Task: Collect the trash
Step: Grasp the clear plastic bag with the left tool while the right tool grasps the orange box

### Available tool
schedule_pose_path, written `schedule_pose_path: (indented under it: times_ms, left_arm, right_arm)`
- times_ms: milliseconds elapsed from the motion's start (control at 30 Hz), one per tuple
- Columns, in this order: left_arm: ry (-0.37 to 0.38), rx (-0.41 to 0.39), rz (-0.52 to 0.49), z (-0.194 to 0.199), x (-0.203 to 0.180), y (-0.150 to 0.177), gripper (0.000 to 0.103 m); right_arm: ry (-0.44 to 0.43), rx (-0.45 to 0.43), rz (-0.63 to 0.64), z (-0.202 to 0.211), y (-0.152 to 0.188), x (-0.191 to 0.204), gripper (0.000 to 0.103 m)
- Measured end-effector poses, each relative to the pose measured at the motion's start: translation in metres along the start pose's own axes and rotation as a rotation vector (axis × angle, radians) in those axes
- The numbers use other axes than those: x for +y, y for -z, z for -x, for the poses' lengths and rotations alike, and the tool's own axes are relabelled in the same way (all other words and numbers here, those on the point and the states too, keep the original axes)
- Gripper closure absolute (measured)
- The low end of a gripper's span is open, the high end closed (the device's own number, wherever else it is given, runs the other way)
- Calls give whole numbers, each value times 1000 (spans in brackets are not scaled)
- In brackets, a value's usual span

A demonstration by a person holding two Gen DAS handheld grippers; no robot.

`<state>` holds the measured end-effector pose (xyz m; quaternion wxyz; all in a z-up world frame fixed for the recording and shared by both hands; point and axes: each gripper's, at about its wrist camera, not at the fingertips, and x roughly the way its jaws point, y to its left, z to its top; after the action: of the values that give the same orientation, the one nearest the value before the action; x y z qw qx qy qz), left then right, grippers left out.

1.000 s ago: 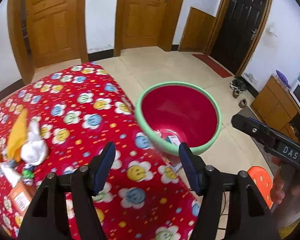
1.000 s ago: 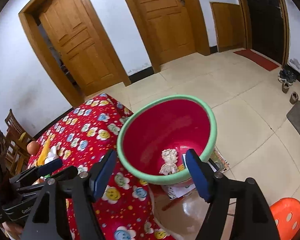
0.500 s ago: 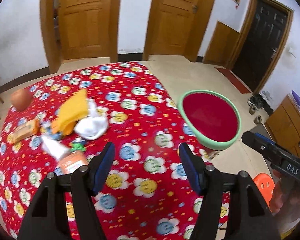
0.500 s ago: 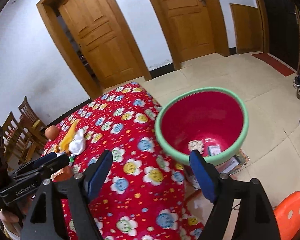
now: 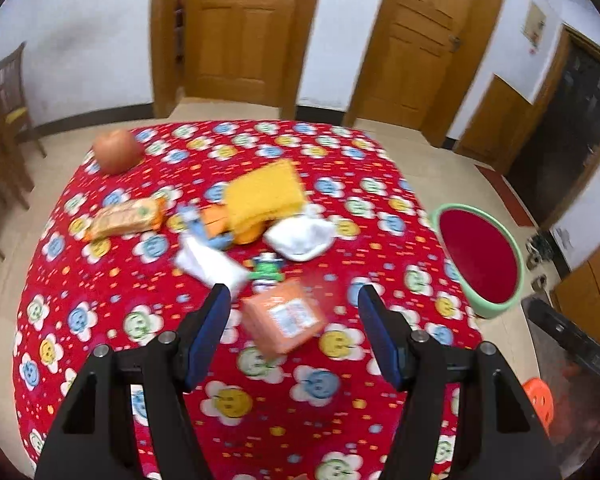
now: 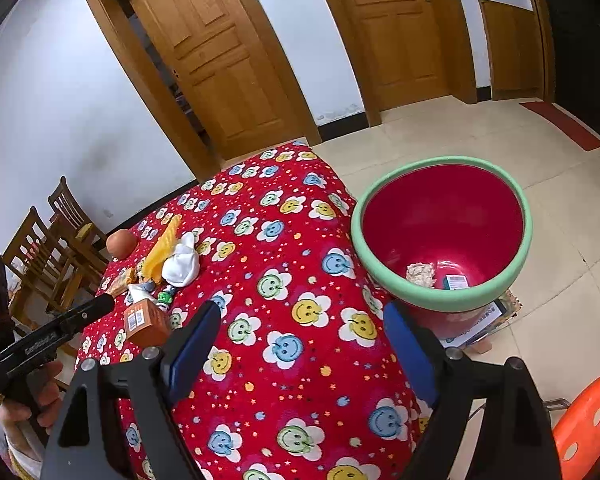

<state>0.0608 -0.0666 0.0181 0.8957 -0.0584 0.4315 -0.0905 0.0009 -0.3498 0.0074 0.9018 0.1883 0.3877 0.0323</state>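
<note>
The orange box (image 5: 283, 318) lies on the table (image 5: 100, 280) between the left gripper's (image 5: 294, 334) released fingers, bin (image 5: 480, 260) at three o'clock. Drop straight, clench across its flat sides. The right gripper (image 6: 304, 344) is opening, empty.

Left gripper (image 5: 294, 322) open over orange box (image 5: 283, 321), litter on red tablecloth (image 5: 140, 292), red bin (image 5: 480, 258) right.

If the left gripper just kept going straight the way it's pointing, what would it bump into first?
Most likely the orange box. It lies on the tablecloth straight ahead between the open, empty jaws of the left gripper. The picture is blurred and depth is hard to judge, so the cloth just before it is possible.
</note>
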Motion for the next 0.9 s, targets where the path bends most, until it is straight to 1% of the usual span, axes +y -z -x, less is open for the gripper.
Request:
schedule_pose_path:
  times_ms: [200, 367, 533, 700, 800, 833, 900]
  left_arm:
    - [-69, 26, 75, -21, 38, -3, 37]
    - [-95, 69, 130, -48, 59, -10, 37]
    - [-76, 111, 189, -74, 71, -16, 37]
    - [-48, 152, 233, -97, 74, -18, 37]
    - [-47, 173, 228, -108, 71, -16, 37]
    - [-54, 169, 219, -109, 70, -16, 38]
    - [-64, 156, 199, -109, 68, -15, 44]
  right_arm:
    - [-4, 16, 14, -8, 5, 6, 17]
    - [-3, 35, 16, -17, 10, 9, 17]
    - [1, 52, 8, -26, 14, 7, 17]
    - [16, 70, 4, -34, 15, 4, 16]
    - [28, 74, 8, -38, 13, 4, 16]
    - [29, 76, 7, -39, 13, 4, 16]
    - [28, 83, 9, -42, 13, 5, 16]
